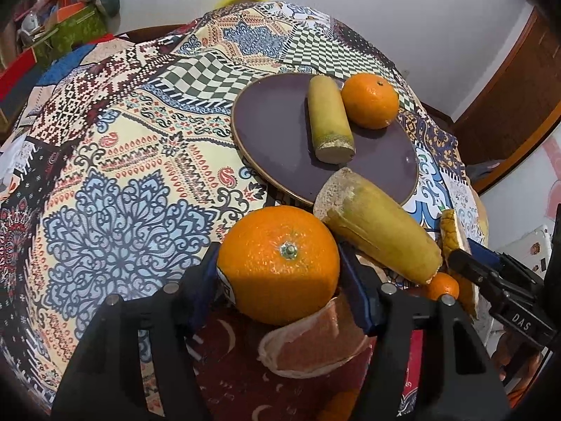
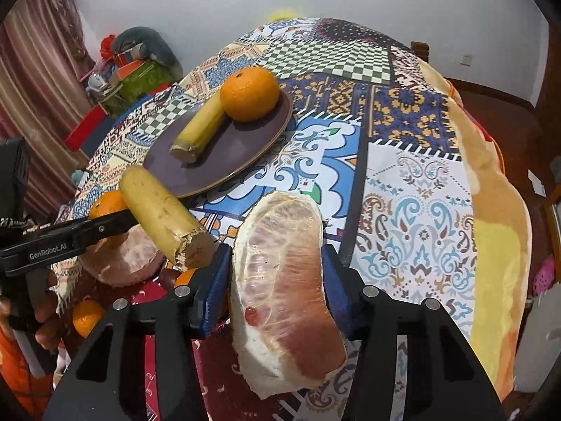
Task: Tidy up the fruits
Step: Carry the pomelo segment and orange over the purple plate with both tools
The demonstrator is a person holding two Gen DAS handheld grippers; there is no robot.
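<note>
My left gripper (image 1: 280, 266) is shut on a large orange (image 1: 278, 263) and holds it above the table's near edge. My right gripper (image 2: 277, 273) is shut on a peeled pink pomelo segment (image 2: 284, 291), wrapped in film. A purple plate (image 1: 270, 133) holds a sugarcane piece (image 1: 328, 119) and a mandarin (image 1: 370, 100); the plate (image 2: 238, 151) also shows in the right wrist view. A second sugarcane piece (image 1: 378, 228) lies just in front of the plate, beside another pomelo piece (image 1: 312, 347) and a small mandarin (image 1: 443, 286).
A patterned cloth (image 1: 122, 182) covers the round table. Boxes and clutter (image 1: 66, 24) stand beyond its far left. A wooden door (image 1: 519, 98) is to the right. More mandarins (image 2: 86, 315) lie at the near edge in the right wrist view.
</note>
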